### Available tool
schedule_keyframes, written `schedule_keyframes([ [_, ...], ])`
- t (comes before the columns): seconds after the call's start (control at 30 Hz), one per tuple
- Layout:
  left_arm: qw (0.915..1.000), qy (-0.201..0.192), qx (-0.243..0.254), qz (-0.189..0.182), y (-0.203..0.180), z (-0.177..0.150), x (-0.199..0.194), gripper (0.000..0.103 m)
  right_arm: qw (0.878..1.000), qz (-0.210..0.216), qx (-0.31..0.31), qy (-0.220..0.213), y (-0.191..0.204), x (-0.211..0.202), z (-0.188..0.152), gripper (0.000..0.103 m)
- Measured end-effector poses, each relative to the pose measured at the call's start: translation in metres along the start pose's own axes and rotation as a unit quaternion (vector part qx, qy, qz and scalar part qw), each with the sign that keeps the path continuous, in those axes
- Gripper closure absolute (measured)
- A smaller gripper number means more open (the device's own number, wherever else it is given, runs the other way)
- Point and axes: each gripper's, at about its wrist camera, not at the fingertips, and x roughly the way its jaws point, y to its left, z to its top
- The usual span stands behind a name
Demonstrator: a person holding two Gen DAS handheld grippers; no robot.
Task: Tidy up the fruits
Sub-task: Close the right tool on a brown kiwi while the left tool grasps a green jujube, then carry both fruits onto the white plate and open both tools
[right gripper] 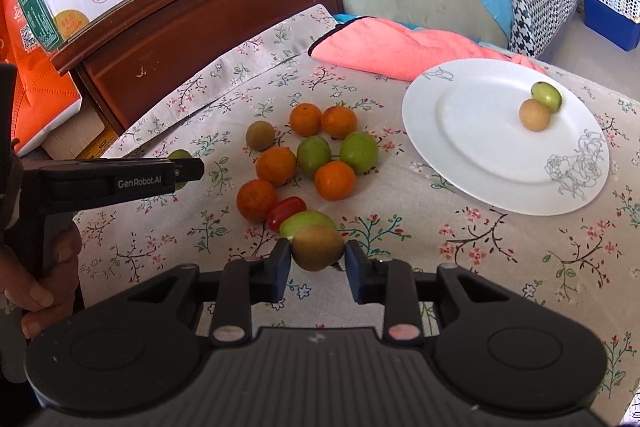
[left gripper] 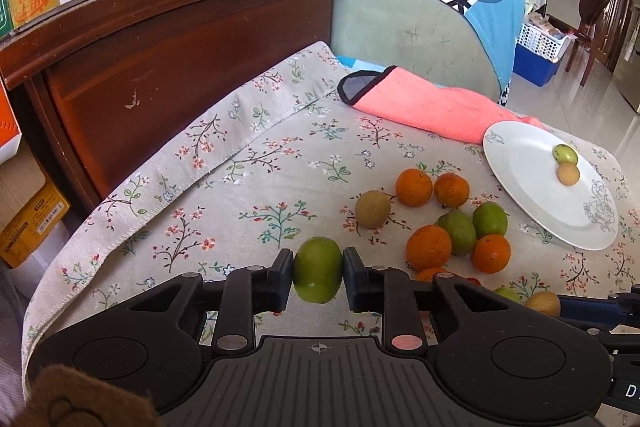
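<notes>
Two fruits are in transport: the left gripper [left gripper: 318,273] has its jaws closed on a green jujube [left gripper: 318,269], the right gripper [right gripper: 317,261] on a brown fruit [right gripper: 318,247]. Both hang above the table; next, probably, carry them to the white plate [right gripper: 460,147] and release gently, since round fruits roll.

Open floral cloth-covered table [right gripper: 500,259] between fruit cluster and white round ceramic plate [right gripper: 472,155]; passable. Near half of plate bare. Blocked behind by dark wooden headboard [right gripper: 208,27] and folded pink towel [right gripper: 400,51]. Left: tight pile of orange mandarins [right gripper: 276,165] and green fruits [right gripper: 314,155].
</notes>
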Motion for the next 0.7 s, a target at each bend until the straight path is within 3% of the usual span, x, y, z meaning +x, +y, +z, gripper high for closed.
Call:
schedule_keyframes([
  [0.7,0.9965,-0.048,0.021,-0.065,-0.055,0.022,-0.021,0.079,0.997,-0.024,0.046,-0.055,-0.028,-0.031,0.03,0.073],
])
